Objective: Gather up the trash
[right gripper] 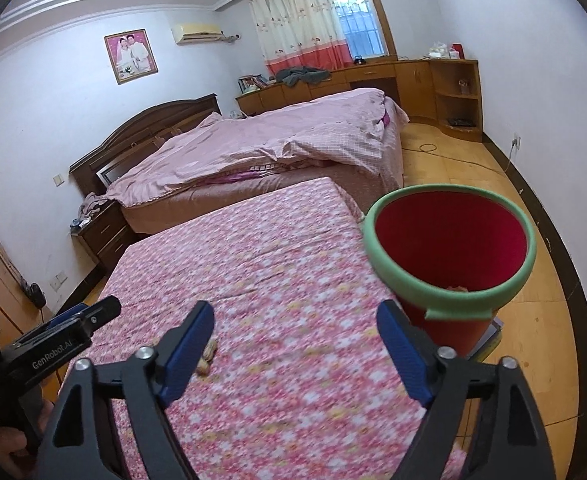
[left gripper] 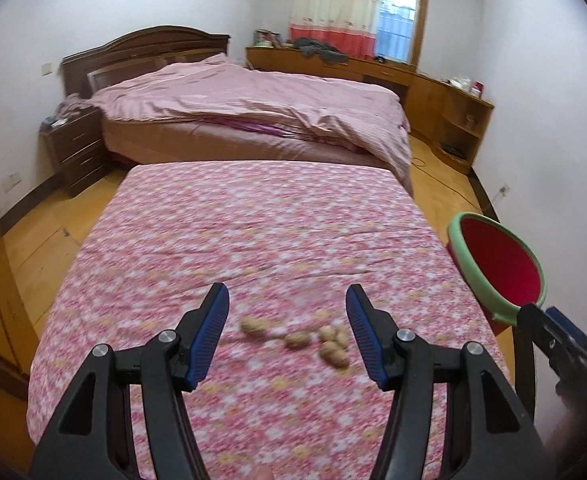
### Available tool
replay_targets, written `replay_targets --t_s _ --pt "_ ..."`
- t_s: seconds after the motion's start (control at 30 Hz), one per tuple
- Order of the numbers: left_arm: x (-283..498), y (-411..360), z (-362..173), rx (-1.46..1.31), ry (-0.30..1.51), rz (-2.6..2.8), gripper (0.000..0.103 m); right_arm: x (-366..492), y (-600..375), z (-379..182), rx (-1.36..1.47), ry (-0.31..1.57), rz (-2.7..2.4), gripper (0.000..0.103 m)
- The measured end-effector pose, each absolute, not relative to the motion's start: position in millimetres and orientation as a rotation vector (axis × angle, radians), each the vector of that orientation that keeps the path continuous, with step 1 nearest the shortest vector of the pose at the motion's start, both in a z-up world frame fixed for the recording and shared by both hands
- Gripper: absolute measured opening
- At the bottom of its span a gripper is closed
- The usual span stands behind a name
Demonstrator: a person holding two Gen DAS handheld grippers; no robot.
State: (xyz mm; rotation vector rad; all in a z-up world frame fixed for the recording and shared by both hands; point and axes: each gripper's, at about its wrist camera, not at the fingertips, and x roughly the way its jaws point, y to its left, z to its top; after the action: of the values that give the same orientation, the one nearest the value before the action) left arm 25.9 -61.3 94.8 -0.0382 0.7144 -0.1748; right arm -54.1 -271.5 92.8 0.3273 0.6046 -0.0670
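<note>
Left wrist view: left hand-held gripper (left gripper: 287,316) is hovering over the table (left gripper: 253,220) with the pink floral cloth, jaws spread, nothing between the pads. Peanut shells (left gripper: 313,342) are lying on the cloth near the fingertips, between the two jaws in view. Red bin with green rim (left gripper: 501,268) is sitting off the table's right edge; right hand-held gripper (left gripper: 549,328) is showing just below it.

Right wrist view: right hand-held gripper (right gripper: 295,334) is standing spread wide, empty. The bin (right gripper: 449,240) is just beside its right finger, some scraps visible inside. Peanut shells (right gripper: 207,358) are lying by the left finger.
</note>
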Motion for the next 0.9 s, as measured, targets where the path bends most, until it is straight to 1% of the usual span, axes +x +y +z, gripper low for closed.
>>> replay_targets --t_s 0.3,0.57,0.9 --pt "5 -39 84 -0.055 0.704 -0.137 0.061 -64 -240 85 0.274 0.611 -0.061 0.087" --pt "-16 -32 87 -0.031 0.632 -0.069 0.061 -75 -226 84 0.230 0.582 -0.077 0.088" --pt "-25 -26 92 -0.035 0.616 -0.044 0.061 -86 -222 86 0.242 0.566 -0.074 0.088"
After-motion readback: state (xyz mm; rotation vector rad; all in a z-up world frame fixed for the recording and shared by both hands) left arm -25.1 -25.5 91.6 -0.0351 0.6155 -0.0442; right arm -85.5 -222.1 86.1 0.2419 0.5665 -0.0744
